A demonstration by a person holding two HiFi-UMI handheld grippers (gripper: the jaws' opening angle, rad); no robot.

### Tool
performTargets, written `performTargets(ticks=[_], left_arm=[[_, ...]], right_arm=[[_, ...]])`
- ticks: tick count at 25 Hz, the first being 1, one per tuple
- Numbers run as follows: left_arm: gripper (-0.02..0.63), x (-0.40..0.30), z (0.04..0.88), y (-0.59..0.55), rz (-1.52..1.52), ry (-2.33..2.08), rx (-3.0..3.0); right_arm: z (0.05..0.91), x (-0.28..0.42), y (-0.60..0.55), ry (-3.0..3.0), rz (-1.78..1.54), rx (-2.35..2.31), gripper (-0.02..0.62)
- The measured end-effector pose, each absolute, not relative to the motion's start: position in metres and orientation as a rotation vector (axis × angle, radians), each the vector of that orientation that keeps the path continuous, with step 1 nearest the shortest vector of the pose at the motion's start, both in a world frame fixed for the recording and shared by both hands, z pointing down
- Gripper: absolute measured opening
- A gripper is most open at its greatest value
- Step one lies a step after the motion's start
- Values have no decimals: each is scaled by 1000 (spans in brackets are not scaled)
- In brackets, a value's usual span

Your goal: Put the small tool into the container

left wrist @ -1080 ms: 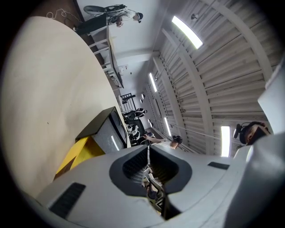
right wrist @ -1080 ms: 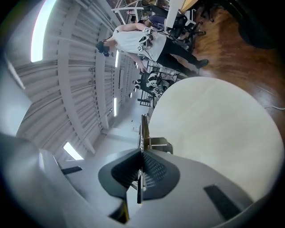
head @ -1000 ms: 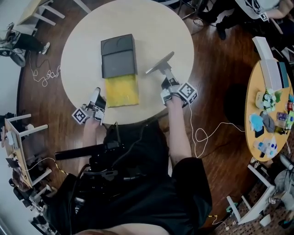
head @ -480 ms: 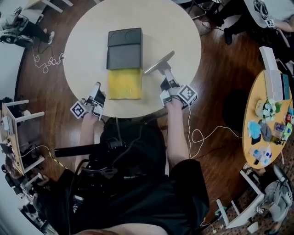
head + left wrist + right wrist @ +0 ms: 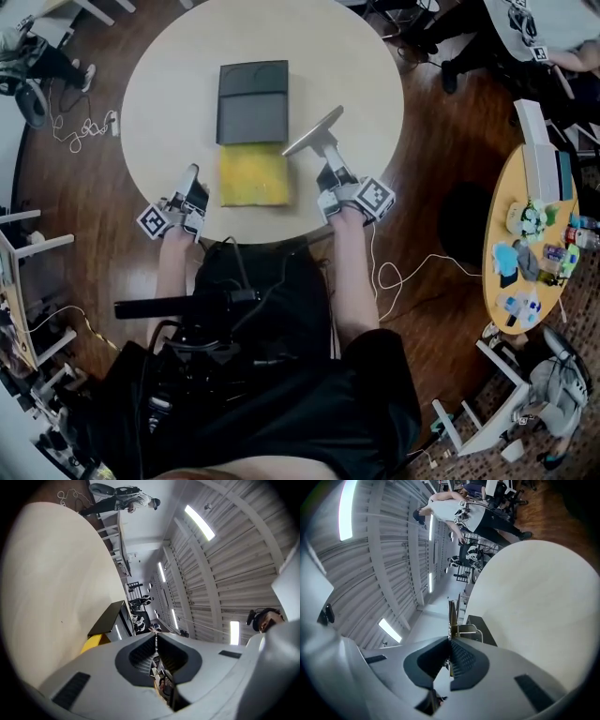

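Jaws of right gripper (image 5: 328,164) are clamped on tool (image 5: 312,131), blade held out beside container (image 5: 253,101), likely for insertion; left gripper (image 5: 192,180) jaws together, empty, parked at bench (image 5: 159,94) edge.

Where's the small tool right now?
Head view: the small tool is clamped in the right gripper, over the round table, just right of the dark container.

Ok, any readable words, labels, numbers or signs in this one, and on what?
No readable text anywhere.
Cubes on the left tool and right tool: square marker patterns, no letters.
The small tool in the right tool: no print visible.
The items on the yellow side table: print too small to read.
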State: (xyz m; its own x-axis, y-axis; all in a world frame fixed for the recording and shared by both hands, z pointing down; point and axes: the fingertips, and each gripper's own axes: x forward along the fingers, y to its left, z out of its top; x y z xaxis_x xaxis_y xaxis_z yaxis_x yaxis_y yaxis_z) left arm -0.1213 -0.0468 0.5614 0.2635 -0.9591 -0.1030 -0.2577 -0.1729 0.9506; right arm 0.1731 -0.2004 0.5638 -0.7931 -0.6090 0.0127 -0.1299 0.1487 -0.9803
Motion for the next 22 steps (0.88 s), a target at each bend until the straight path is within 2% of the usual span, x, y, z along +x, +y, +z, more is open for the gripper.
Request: performTargets(ticks=[22], left_arm=[[6,-135,574,-60,-1044,-1039,1600]], right_arm=[[554,75,-145,2229,-1840,-553,0]])
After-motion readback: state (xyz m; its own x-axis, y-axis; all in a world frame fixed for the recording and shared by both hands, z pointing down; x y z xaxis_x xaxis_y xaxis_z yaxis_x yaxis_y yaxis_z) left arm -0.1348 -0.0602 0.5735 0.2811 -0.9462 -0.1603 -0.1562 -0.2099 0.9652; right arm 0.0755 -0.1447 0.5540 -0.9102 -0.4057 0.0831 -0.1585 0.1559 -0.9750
